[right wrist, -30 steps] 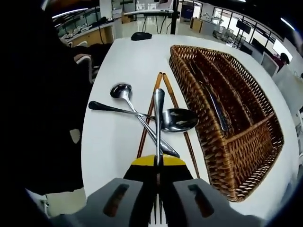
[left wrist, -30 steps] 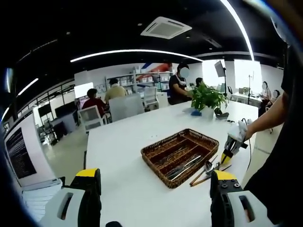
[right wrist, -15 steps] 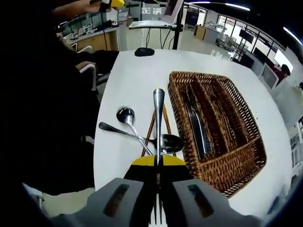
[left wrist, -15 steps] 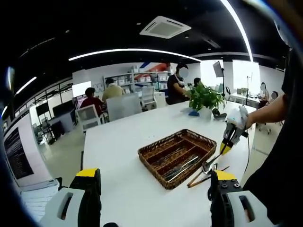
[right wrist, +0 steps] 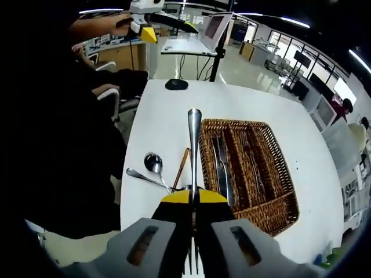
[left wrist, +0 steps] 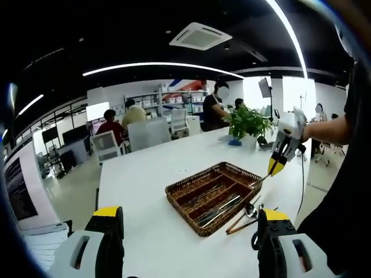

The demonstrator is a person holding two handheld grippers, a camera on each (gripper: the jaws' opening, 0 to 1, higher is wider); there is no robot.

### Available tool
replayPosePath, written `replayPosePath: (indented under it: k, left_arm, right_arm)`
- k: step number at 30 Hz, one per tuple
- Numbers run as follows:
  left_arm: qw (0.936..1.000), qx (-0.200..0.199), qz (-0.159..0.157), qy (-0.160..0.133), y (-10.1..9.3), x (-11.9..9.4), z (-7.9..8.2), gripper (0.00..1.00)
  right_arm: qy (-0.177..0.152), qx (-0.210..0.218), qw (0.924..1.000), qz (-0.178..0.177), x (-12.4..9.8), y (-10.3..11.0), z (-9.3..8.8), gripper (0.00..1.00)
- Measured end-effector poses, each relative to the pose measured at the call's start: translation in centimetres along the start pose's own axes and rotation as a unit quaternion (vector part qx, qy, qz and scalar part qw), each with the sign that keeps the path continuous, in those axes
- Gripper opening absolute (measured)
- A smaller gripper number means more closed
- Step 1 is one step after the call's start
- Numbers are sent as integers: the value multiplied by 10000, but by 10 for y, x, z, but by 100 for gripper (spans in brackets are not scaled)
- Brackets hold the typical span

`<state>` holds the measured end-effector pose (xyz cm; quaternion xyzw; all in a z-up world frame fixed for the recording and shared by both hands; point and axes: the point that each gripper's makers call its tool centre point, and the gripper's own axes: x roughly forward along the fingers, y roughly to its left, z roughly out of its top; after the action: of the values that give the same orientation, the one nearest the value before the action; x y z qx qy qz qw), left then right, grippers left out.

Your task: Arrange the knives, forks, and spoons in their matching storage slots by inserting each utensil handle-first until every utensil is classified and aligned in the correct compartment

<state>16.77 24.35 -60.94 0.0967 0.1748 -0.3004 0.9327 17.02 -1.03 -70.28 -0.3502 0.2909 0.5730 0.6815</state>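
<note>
Right gripper (right wrist: 193, 200) raised above the white desk (right wrist: 168, 124), jaws clenched on a fork (right wrist: 194, 150), tines toward the camera and handle pointing out ahead over the near-left rim of the basket (right wrist: 278, 202). Wicker basket with long slots lying on the desk, holding several metal utensils; which kind sits in which slot cannot be told. Left of the basket on the desk: a spoon (right wrist: 152, 164), a second utensil crossing under it, and a pair of chopsticks (right wrist: 182, 165) just beside the rim. In the left gripper view, left gripper (left wrist: 188, 231) low in front, jaws spread wide apart, nothing between them; basket (left wrist: 179, 188) mid-desk, right gripper (left wrist: 277, 168) held high at its right end with the fork (left wrist: 258, 180) angled down toward the rim. Plant (left wrist: 250, 121) at the far end; people seated beyond.
</note>
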Motion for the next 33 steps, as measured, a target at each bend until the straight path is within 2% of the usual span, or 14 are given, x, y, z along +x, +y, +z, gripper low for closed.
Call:
replayPosePath:
  k: [2, 4, 6, 10, 17, 23, 33]
  left_arm:
    - [10000, 32, -81, -47, -3, 1, 2, 100]
    - [9999, 46, -137, -91, -6, 2, 5, 100]
    - [9997, 28, -231, -40, -8, 5, 4, 100]
    - [9986, 154, -482, 125, -14, 10, 0, 100]
    - [9986, 123, -502, 102, -11, 12, 3, 100]
    - [9988, 141, -467, 82, -6, 10, 6, 100]
    - [9985, 212, -469, 174, -11, 1, -1, 100]
  right_arm:
    - [33, -96, 9999, -64, -7, -3, 7, 0]
    - [-28, 0, 10000, -33, -13, -4, 14, 0]
    - [-102, -30, 9999, -110, -21, -11, 24, 0]
    - [-60, -153, 9996, -217, -28, -19, 28, 0]
    - [-89, -276, 9993, -225, -34, -21, 40, 0]
    - [-61, -313, 9994, -168, -34, -18, 42, 0]
    - [-111, -452, 9987, -209, -37, -19, 50, 0]
